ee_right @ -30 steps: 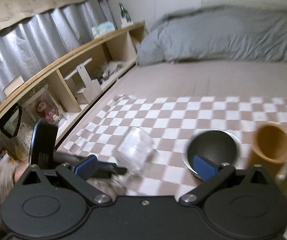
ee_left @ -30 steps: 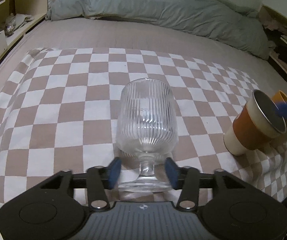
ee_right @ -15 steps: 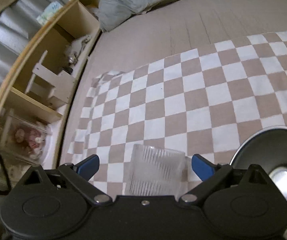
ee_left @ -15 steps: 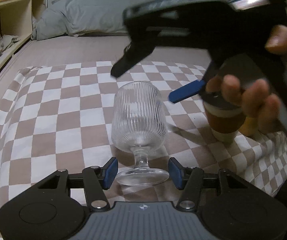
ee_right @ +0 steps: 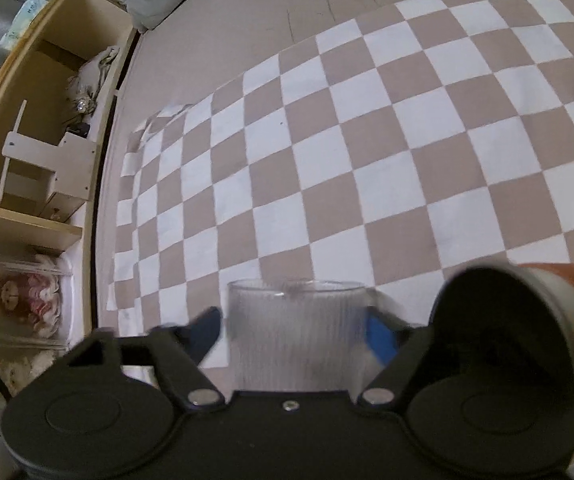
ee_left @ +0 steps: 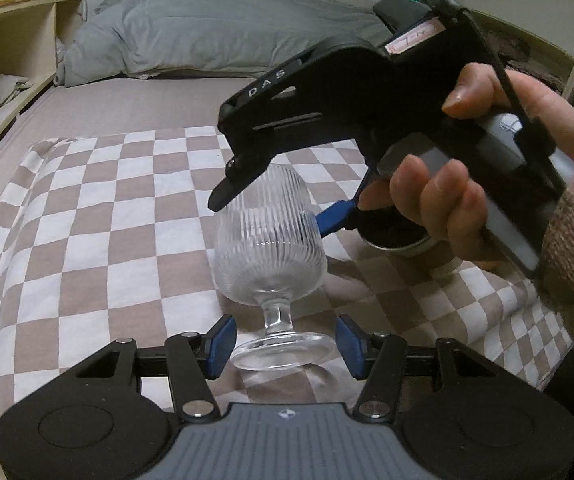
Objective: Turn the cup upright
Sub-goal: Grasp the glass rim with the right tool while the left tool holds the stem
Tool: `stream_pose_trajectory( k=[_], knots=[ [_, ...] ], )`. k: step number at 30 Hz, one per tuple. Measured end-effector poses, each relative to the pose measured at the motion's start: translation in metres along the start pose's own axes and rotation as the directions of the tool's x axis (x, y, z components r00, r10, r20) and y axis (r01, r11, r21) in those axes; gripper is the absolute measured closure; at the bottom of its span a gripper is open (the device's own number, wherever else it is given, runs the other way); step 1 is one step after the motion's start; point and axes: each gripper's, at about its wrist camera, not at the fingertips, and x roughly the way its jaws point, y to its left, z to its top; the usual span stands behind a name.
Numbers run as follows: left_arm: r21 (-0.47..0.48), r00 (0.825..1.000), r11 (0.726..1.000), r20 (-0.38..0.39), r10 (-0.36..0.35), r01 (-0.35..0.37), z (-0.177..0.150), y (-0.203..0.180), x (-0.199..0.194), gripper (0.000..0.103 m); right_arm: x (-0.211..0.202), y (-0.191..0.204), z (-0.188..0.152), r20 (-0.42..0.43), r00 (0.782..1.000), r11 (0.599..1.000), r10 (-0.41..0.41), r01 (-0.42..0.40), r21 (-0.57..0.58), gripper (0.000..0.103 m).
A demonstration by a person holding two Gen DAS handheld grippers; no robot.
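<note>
A clear ribbed stemmed glass [ee_left: 270,248] lies tilted on the checkered cloth [ee_left: 87,216], its foot [ee_left: 283,350] toward me. My left gripper [ee_left: 285,344] is open, its blue pads either side of the foot, not clamping it. My right gripper [ee_right: 295,330] comes from above with its blue pads at both sides of the glass bowl [ee_right: 295,336]; the view is blurred there. In the left wrist view the right gripper body [ee_left: 347,92] hangs over the glass, one blue pad [ee_left: 333,216] against the bowl's right side.
An orange cup with a dark metal interior [ee_right: 527,340] lies on its side right of the glass, partly hidden behind the hand in the left wrist view [ee_left: 399,236]. A wooden shelf [ee_right: 27,140] runs along the bed's left side. A grey duvet [ee_left: 215,40] lies at the back.
The right gripper has come down over the glass and its pads have narrowed to the bowl's sides. The left gripper stays open around the foot.
</note>
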Motion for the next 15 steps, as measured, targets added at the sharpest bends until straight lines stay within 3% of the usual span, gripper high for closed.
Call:
stream_pose_trajectory(
  k=[7, 10, 15],
  knots=[
    [0.025, 0.999, 0.999, 0.018, -0.037, 0.036, -0.003, -0.004, 0.006, 0.053, -0.015, 0.006, -0.01, 0.054, 0.998, 0.994, 0.038, -0.032, -0.102, 0.031],
    [0.041, 0.997, 0.997, 0.048, -0.067, 0.065, -0.003, -0.007, 0.01, 0.062, -0.027, 0.013, -0.017, 0.104, 0.994, 0.983, 0.043, -0.023, -0.181, 0.031],
    [0.033, 0.995, 0.998, 0.089, -0.051, 0.048, -0.001, -0.006, 0.019, 0.077, -0.047, 0.021, -0.029, 0.193, 0.979, 0.953, 0.062, 0.0, -0.304, 0.031]
  ],
)
